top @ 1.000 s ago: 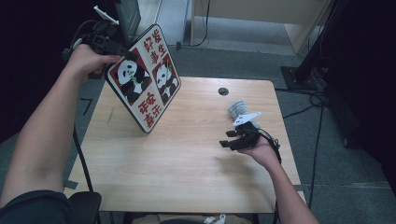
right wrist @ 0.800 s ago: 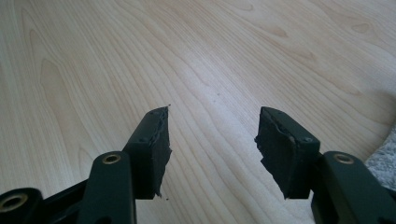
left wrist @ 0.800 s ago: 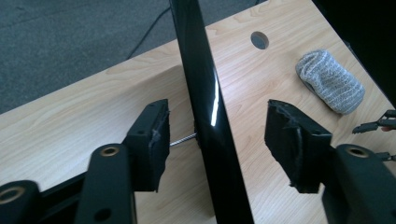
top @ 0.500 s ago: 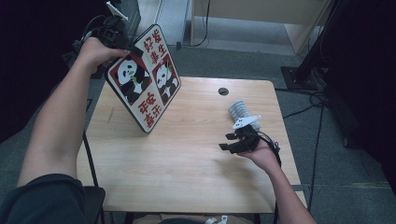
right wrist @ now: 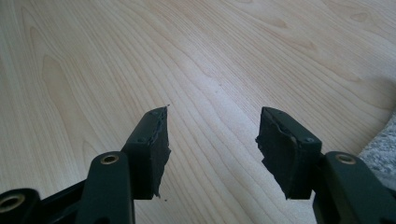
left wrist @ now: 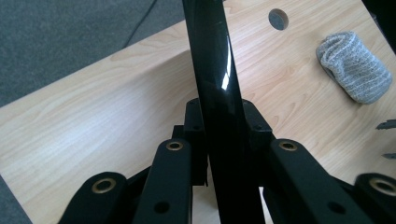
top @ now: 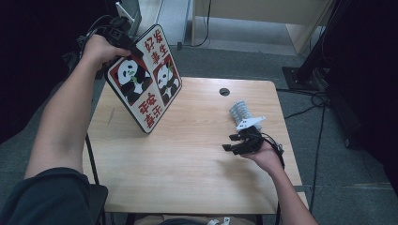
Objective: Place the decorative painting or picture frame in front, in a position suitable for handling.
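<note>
A panda board [top: 148, 79] with red characters and a black rim stands tilted on the wooden table [top: 187, 168], its lower corner on the tabletop. My left gripper [top: 123, 40] is at the board's top left edge; its jaws have just been closing and now clamp that edge. In the left gripper view the glossy black board rim [left wrist: 217, 70] runs up between the fingers [left wrist: 194, 121]. My right gripper [top: 233, 143] hovers low over the table's right side, open, with bare wood between its pads [right wrist: 154, 140]. A rolled grey sock [top: 240, 110] lies just beyond it.
A round cable hole [top: 224, 92] sits near the table's far edge. A wooden cabinet [top: 263, 18] stands on the floor behind, and a black stand base [top: 305, 75] with cables lies to the right. The grey sock [left wrist: 352, 67] lies below that hole.
The left hand has shifted right along the board's top edge, and its jaws have closed onto the rim. The right hand has stayed where it was.
</note>
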Demonstrator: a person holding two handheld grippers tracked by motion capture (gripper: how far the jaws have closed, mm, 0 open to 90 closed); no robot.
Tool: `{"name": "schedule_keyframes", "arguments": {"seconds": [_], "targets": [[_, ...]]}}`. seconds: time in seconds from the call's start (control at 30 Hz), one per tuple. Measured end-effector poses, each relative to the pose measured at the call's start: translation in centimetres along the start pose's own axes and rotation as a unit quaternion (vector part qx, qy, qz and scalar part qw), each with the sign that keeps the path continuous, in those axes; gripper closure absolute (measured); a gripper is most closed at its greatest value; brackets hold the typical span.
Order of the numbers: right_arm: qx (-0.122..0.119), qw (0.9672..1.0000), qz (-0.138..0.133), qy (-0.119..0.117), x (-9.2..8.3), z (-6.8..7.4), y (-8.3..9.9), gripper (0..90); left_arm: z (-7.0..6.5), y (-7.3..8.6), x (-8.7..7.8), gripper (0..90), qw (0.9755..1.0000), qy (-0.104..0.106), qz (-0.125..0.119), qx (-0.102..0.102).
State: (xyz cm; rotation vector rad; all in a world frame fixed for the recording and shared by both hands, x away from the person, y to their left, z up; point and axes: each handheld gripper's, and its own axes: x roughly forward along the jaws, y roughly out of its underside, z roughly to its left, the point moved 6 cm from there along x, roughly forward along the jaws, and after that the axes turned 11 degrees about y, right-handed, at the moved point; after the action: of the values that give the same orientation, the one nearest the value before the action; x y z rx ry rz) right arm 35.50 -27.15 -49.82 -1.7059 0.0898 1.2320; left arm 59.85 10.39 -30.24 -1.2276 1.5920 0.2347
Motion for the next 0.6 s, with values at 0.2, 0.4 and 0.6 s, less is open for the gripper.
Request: {"name": "schedule_keyframes", "arguments": {"seconds": [0.2,0.4,0.6], "targets": [[-0.001,1.0,-0.001,0.001,0.0,-0.3,0.0,43.5,-0.8,-0.3,0.0,80.9,0.9997,0.008,0.022,-0.009],[0.008,1.0,-0.004,0.003,-0.1,-0.6,0.0,43.5,-2.6,-0.7,0.0,81.0,0.9988,-0.005,0.041,0.027],[0.017,0.9997,-0.011,0.013,-0.6,-1.3,0.1,44.0,-5.4,-0.2,-1.5,80.2,0.9975,0.026,0.034,0.057]]}}
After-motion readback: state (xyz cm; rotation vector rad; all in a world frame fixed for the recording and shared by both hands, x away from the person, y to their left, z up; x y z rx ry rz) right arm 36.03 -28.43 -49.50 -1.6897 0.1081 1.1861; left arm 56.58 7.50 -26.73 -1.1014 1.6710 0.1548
